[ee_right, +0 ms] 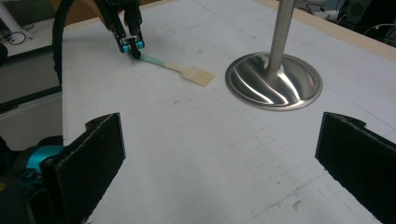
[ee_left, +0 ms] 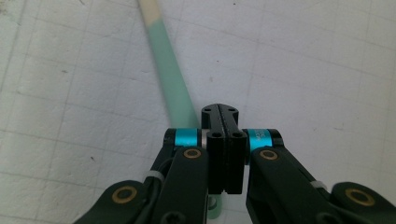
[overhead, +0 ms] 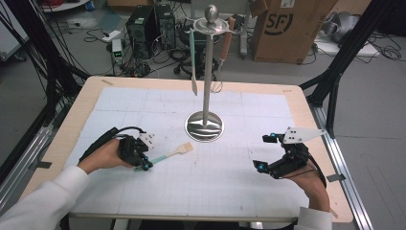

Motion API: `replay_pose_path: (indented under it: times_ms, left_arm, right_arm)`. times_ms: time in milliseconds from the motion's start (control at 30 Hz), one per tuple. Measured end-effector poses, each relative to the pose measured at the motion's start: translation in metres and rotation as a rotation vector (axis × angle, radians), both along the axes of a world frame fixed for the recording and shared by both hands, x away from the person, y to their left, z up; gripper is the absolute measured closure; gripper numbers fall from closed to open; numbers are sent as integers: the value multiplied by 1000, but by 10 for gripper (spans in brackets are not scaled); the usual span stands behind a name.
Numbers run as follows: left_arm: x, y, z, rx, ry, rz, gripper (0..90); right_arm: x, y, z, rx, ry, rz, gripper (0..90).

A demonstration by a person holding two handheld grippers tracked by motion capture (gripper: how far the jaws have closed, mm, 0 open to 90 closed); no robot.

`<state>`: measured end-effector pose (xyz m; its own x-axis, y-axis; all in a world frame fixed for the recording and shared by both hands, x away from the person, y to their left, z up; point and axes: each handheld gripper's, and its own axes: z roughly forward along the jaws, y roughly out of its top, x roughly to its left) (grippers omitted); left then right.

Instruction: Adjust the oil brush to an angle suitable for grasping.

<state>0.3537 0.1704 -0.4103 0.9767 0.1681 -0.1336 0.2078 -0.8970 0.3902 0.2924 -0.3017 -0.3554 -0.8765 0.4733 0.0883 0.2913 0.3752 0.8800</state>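
Spatula (overhead: 173, 152) first: a slim utensil with a mint-green handle and a pale, flat cream blade, lying flat on the white gridded mat of the table (overhead: 306, 158), left of the stand's base and near the person's left hand. Its long axis runs on a slant across the mat. The blade end points up and to the right in the high view, toward the chrome base, while the handle end points down-left into the left hand-held gripper (overhead: 143, 165).

That gripper has its two black jaws pressed together on the tail of the green handle. In the left gripper view the handle (ee_left: 170, 65) runs away from the closed jaws up the frame, and its end shows just below them. Gripping at the far end of the handle probably leaves the blade free and keeps the holed tip reachable for hanging.

Behind it rises the utensil stand (overhead: 206, 86), a chrome pole on a round base (ee_right: 273, 81) with a top ring. A green-handled tool (overhead: 192, 57) and a brown-handled whisk (overhead: 223, 52) already hang there, which suggests the spatula is bound for a hook too.

On the right, the right hand-held gripper (overhead: 268, 153) rests well apart from the spatula, jaws spread wide with nothing between them, apparently waiting.
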Motion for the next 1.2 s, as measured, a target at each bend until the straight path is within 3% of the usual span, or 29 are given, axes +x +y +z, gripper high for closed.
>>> replay_pose_path:
  times_ms: [567,833,1067,1133,1200]
  left_arm:
    - [12,23,0,44,-13,67,899]
    - [10,26,13,-41,-20,88,888]
    - [8,26,31,-62,-98,109,580]
    - [6,25,35,-87,-118,120,432]
    - [5,24,37,-81,-138,126,311]
  right_arm:
    - [0,0,0,1,-5,7,2]
    - [0,0,0,0,1,2,2]
    - [0,1,0,-3,3,8,2]
    - [0,2,0,-3,0,9,2]
    - [0,2,0,-1,-3,11,2]
